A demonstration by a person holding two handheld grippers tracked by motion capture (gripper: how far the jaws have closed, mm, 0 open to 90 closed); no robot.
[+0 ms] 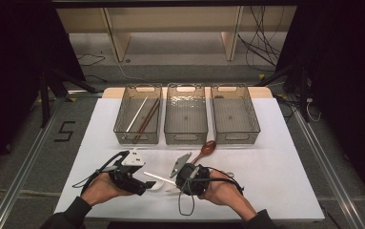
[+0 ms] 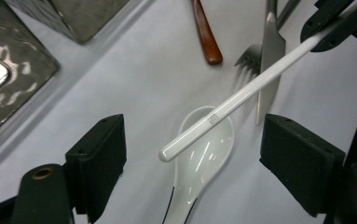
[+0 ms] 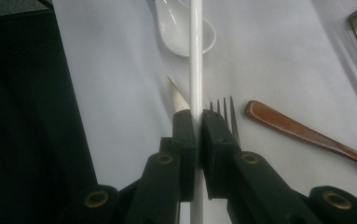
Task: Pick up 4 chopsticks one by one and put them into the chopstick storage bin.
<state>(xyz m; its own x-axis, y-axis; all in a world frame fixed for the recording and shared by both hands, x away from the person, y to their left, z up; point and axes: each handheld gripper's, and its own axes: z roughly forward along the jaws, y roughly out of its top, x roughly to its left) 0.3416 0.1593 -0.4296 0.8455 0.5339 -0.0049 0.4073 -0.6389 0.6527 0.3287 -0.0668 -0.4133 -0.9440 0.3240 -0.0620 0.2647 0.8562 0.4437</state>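
Observation:
My right gripper (image 3: 197, 116) is shut on a white chopstick (image 3: 196, 56), which sticks out past its jaws above the table. In the high view this chopstick (image 1: 158, 177) points left from the right gripper (image 1: 176, 181) toward my left gripper (image 1: 139, 183). The left gripper (image 2: 192, 163) is open. Its pads stand either side of a white ceramic spoon (image 2: 204, 154) lying on the table, and the chopstick's free end (image 2: 199, 133) hangs between them, touching neither. Beside the spoon lie a metal fork (image 2: 250, 60), a knife (image 2: 271, 56) and a wooden spoon (image 1: 208, 149).
Three clear plastic bins stand in a row at the back of the white table (image 1: 275, 162). The left bin (image 1: 123, 129) holds a white and a brown chopstick; the middle bin (image 1: 186, 138) and right bin (image 1: 254, 129) look bare. Cables trail from both grippers.

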